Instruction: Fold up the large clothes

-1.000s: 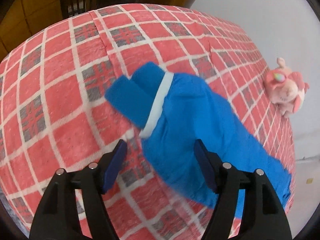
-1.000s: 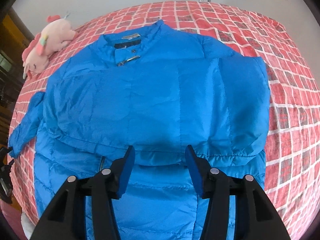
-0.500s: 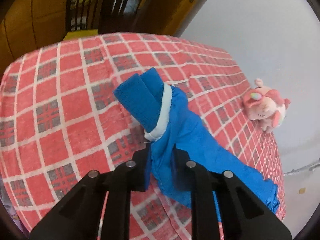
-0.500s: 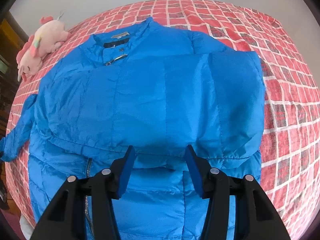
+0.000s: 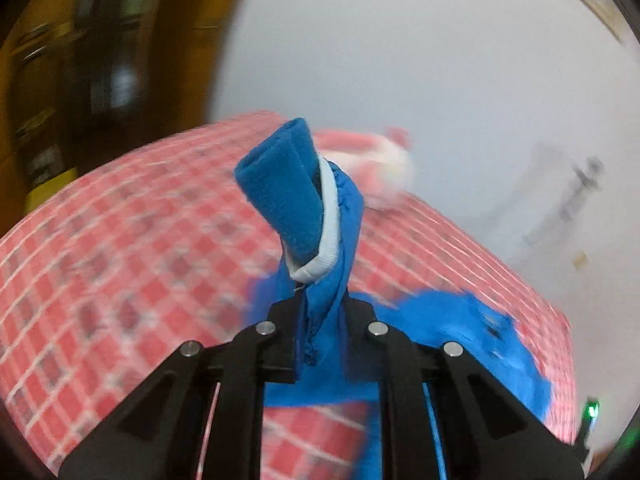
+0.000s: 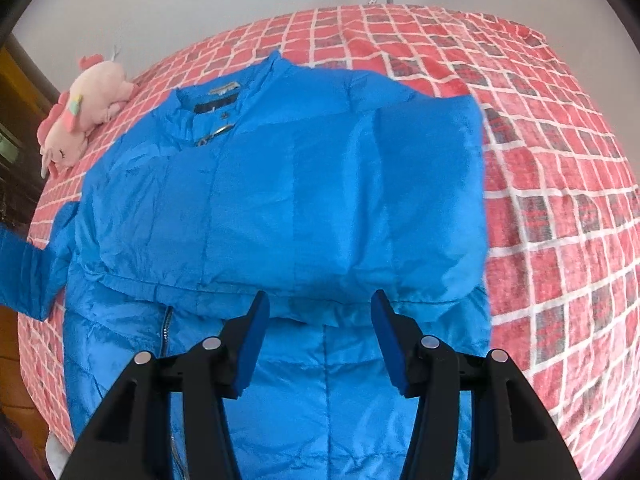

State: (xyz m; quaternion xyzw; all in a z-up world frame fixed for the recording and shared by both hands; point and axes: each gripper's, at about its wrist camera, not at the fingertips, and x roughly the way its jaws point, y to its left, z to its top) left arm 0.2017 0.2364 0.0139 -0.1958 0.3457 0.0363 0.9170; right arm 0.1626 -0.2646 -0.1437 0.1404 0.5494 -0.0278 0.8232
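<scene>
Red checked bedding (image 6: 560, 184) covers the bed, with a pale wall behind and a pink plush (image 6: 80, 120) lying near the jacket's collar. What changed within the last second: the left claw (image 5: 320, 316), which had been open over the sleeve, has clamped onto the sleeve (image 5: 320, 248) just below its cuff (image 5: 288, 200) and raised it clear of the bed — the cuff now stands up above the jaws and the background smears with motion. That reads as the start of folding this sleeve in across the body, the other one apparently already laid over the chest. The right claw (image 6: 316, 336) hangs half open and empty, its blue pads above the lower edge of that folded part; the jacket (image 6: 280, 200) lies flat just ahead of and beneath it, collar at the far end, untouched
</scene>
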